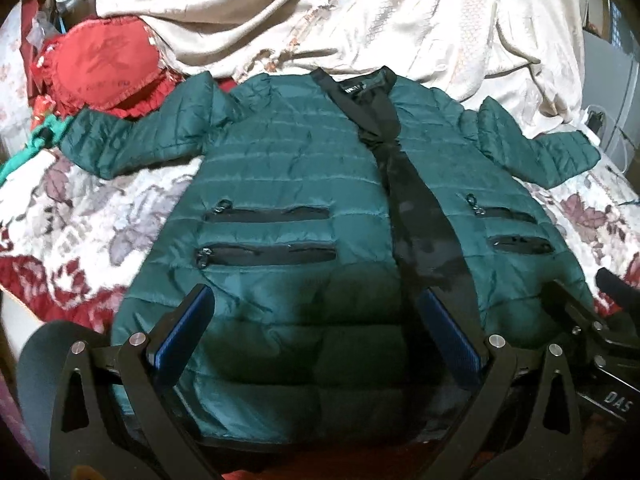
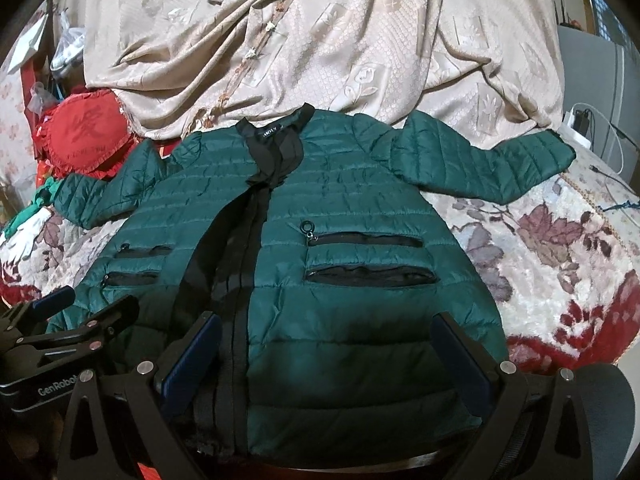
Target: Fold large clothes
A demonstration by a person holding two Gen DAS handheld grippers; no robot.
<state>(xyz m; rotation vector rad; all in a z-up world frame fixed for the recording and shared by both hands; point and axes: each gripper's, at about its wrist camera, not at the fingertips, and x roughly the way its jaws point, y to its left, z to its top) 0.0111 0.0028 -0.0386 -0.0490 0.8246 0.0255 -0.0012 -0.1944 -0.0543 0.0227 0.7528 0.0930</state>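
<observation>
Lying flat, jacket (image 1: pixel 288 184) hem beneath both spread claws.

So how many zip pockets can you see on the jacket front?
4. Two stacked left of the black placket, upper and lower; two stacked right of it, upper and lower. The back is hidden.

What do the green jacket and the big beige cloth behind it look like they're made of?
The green jacket looks like thin synthetic shell, perhaps nylon, over padding: slight sheen, fine crinkles, stitched horizontal quilting. The beige cloth looks like woven jacquard, possibly satin-like: soft shine, raised flower and scale patterns, heavy folds.
</observation>
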